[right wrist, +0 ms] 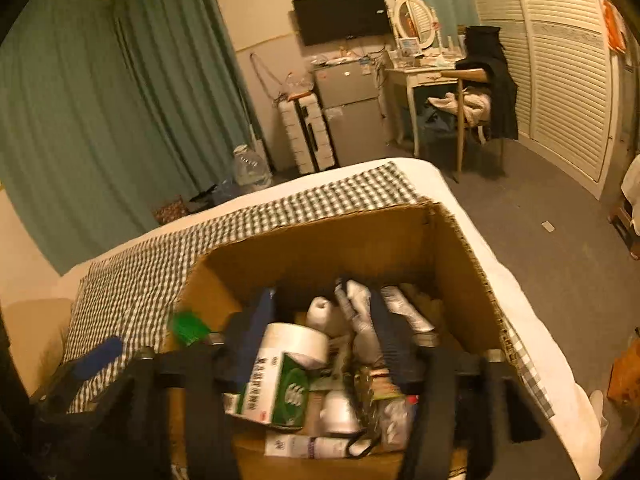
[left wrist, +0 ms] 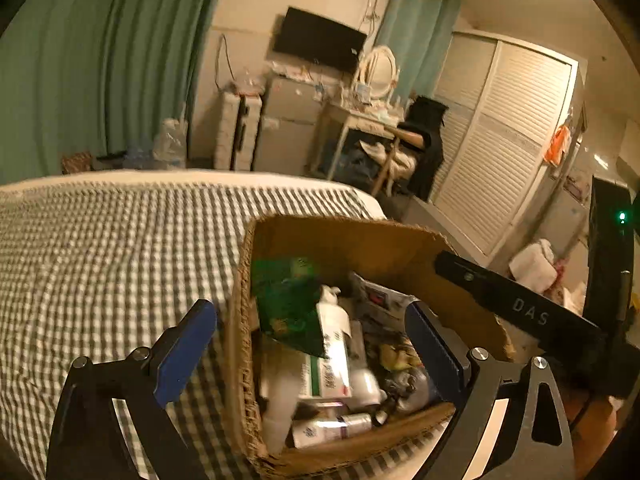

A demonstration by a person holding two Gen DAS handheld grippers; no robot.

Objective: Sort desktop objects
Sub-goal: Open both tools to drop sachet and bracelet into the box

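Cardboard box (left wrist: 352,248) of toiletries sits under both grippers' parted, empty fingers (left wrist: 184,352).

Left wrist cam close above cardboard box (left wrist: 360,248), from its left side, angled down, facing TV wall, right wrist cam over box's near edge, looking down inside, both share box, checkered bedcover (right wrist: 152,264), room bkgd.

The right gripper (right wrist: 324,320) hangs over an open cardboard box (right wrist: 460,280) on a checked bedspread (right wrist: 132,280), jaws partly apart with nothing pinched. Below sit a white tape roll (right wrist: 294,340), a green-and-white carton (right wrist: 276,392) and tubes. It's all pretty blurry.
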